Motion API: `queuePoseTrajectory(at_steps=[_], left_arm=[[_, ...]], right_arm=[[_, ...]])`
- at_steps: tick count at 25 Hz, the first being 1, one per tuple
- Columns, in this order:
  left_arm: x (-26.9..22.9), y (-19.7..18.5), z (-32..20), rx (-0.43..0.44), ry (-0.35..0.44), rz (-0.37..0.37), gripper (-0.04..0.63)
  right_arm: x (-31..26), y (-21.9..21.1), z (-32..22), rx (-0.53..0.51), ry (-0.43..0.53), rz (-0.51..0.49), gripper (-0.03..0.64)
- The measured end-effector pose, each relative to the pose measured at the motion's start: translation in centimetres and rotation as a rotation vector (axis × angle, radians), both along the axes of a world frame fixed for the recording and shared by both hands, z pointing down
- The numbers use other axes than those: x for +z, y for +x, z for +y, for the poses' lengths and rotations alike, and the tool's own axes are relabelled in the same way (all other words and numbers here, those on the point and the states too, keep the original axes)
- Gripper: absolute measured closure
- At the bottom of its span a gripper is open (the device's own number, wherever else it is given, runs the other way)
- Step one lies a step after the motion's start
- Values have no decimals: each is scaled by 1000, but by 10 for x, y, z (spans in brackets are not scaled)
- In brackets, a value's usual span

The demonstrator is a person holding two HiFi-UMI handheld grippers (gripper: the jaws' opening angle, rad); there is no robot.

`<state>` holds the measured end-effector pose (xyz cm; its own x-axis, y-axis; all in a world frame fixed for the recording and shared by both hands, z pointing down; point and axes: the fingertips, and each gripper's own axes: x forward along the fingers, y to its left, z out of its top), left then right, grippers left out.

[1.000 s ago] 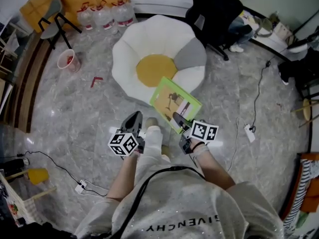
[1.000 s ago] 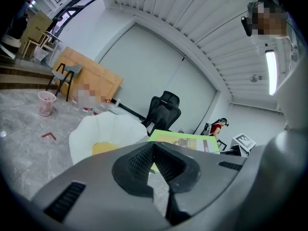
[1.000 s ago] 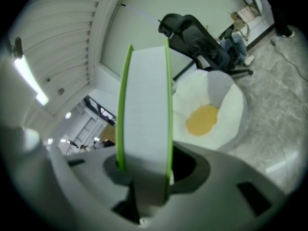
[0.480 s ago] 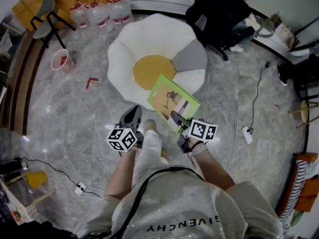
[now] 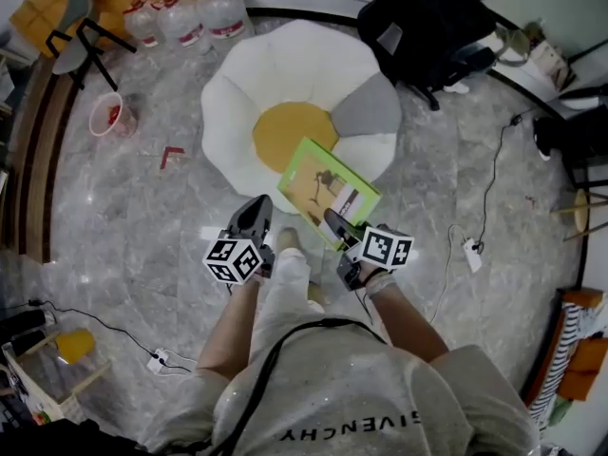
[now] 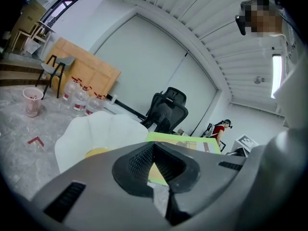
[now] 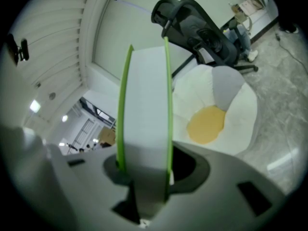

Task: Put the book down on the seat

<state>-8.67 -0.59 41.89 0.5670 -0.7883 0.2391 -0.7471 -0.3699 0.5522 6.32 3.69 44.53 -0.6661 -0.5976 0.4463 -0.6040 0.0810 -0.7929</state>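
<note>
The seat [image 5: 285, 74] is a white flower-shaped floor cushion with a yellow centre and one grey petal. A green-covered book [image 5: 328, 190] hangs in the air over the seat's near edge, its far corner close to the yellow centre. My right gripper [image 5: 333, 222] is shut on the book's near corner. In the right gripper view the book [image 7: 144, 109] stands edge-on between the jaws, with the seat [image 7: 226, 105] beyond it. My left gripper [image 5: 255, 217] is to the left of the book, shut and empty, its black fingertips [image 6: 144, 158] touching. The seat [image 6: 91, 131] lies ahead of it.
A black office chair [image 5: 427, 17] stands behind the seat at the right. Several water bottles [image 5: 180, 17] and a folding chair [image 5: 81, 27] are at the back left. A small cup-like bin [image 5: 106, 114] stands on the marble floor. A cable and power strip [image 5: 472, 253] lie at right.
Both grippers and the book have moved forward toward the seat. The book now reaches further over the seat's near petals.
</note>
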Motion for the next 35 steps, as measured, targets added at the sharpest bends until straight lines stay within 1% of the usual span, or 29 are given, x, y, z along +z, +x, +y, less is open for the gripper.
queuePoseTrajectory(at_steps=[11,17,19,23,27,31,35], left_arm=[[23,-11,-37,8,-31,9,572],[36,-20,-84,2,-80,12,572],[40,-20,-87,6,-89,14,572],[49,-18,-76,24,-90,17,572],[55,-25,-93,20,-93,21,572],[56,-30,-104,19,-80,22,572],[60,-34,-119,6,-69,36,572]], right_arm=[[16,-14,-35,12,-21,19,465],[22,-23,-78,5,-57,38,465],[26,-23,-80,6,-60,42,465],[35,-19,-71,8,-52,69,465],[37,-19,-87,-6,-38,106,465],[32,-22,-95,-3,-10,97,465],[37,-25,-106,-13,-9,98,465]])
